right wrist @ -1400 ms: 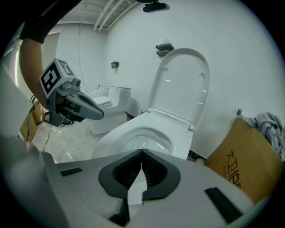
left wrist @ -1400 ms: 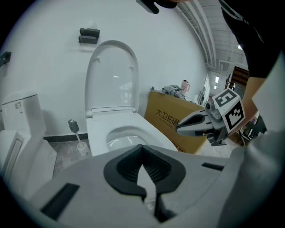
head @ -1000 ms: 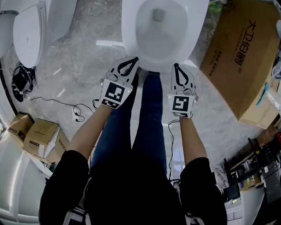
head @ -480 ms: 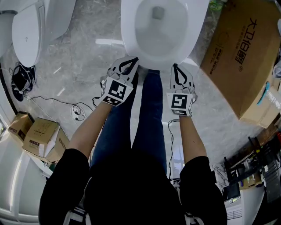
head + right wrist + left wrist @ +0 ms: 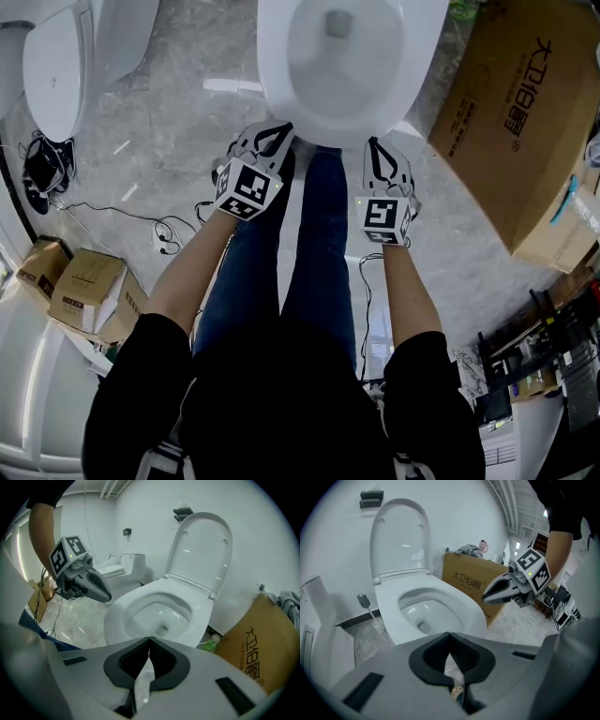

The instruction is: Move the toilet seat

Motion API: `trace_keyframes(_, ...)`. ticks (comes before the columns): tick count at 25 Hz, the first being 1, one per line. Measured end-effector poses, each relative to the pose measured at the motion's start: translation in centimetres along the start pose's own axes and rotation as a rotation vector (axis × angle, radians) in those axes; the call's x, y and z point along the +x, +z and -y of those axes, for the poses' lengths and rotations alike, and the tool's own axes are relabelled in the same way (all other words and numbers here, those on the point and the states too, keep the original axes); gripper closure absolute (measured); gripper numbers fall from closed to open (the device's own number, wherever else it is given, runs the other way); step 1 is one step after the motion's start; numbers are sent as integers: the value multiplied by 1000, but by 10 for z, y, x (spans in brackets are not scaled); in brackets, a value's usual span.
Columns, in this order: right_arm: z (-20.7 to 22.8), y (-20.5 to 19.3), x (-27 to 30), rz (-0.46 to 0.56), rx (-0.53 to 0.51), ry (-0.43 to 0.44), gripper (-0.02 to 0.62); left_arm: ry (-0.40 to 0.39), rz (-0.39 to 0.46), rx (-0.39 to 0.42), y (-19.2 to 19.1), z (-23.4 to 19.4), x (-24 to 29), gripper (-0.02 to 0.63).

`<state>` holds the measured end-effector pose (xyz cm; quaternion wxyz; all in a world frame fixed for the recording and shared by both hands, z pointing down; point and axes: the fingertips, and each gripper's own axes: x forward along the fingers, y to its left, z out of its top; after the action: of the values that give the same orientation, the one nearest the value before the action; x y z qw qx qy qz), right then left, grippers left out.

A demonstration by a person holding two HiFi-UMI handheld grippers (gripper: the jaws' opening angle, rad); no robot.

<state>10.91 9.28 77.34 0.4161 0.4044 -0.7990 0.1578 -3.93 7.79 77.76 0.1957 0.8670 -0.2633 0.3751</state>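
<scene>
While left gripper (image 5: 284, 128) and right gripper (image 5: 374, 142) hover with jaws closed, empty, before the white ceramic toilet (image 5: 386, 620), its white oval seat (image 5: 466, 611) apparently lies down, white lid (image 5: 399, 541) raised; a brown cardboard box (image 5: 511, 103) crowds its right.

Person wears a black short-sleeved top (image 5: 281, 412) and blue jeans (image 5: 319, 253); left gripper (image 5: 281, 129) and right gripper (image 5: 376, 142) are light grey with black-lined jaws, each bearing a black-and-white marker cube (image 5: 248, 187) (green light (image 5: 360, 202) on the right one).

The toilet (image 5: 422, 66) looks glossy smooth ceramic, the box (image 5: 516, 112) matt cardboard, the floor (image 5: 178, 141) polished veined stone.
</scene>
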Motion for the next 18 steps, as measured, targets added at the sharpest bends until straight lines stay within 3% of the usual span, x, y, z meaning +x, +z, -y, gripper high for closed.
trace_keyframes(7, -6, -14, 4, -44, -16, 21, 571, -24, -36, 40, -9, 8, 6, 598)
trace_keyframes(18, -13, -32, 10, -111, -85, 38, 571, -42, -133, 237, -25, 13, 14, 597)
